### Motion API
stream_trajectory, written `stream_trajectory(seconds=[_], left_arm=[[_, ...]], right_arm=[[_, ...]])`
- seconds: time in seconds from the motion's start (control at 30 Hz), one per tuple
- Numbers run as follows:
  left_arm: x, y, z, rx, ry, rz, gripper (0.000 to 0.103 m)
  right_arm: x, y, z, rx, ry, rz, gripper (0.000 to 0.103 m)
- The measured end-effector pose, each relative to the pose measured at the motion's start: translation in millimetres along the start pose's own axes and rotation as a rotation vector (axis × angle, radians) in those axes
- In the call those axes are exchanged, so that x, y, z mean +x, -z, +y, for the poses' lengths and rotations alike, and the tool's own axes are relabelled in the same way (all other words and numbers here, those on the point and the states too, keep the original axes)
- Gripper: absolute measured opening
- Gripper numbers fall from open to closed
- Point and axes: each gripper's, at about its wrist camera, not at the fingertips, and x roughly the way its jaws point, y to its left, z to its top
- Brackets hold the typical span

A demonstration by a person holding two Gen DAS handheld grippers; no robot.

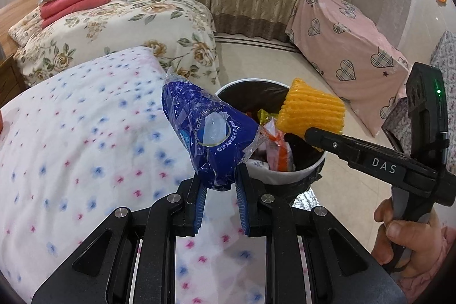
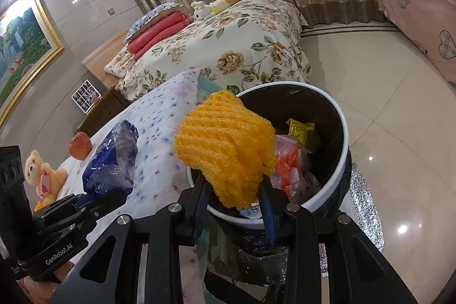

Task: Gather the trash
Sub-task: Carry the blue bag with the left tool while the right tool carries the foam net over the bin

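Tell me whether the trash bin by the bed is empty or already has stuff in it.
Partly filled. The bin holds wrappers in orange, yellow and white, heaped below its rim; the dark liner's upper wall is bare.

The crumpled blue plastic wrapper [image 1: 209, 133] is thin, glossy film with clear crinkled edges. The orange foam net sleeve [image 2: 228, 150] looks soft, ribbed and matt. The round white-rimmed bin [image 2: 343, 133] is smooth plastic, lined with a shiny black bag. The left gripper [image 1: 219, 190] and right gripper [image 2: 235, 204] are matt black plastic with bright metal bolts and ribbed blue pads. The spotted white bedsheet [image 1: 71, 133] is soft matt cloth. The cream tiled floor [image 2: 384, 93] is polished and mirror-glossy. Crinkled silver foil [image 2: 362, 207] lies under the bin.
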Motion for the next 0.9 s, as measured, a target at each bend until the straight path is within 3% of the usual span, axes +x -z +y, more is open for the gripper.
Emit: stream_trajectory(seconds=[0.9], left_arm=[[31, -22, -26, 0.032, 0.022, 0.025, 0.018]], right_arm=[[8, -17, -20, 0.014, 0.043, 0.011, 0.034]])
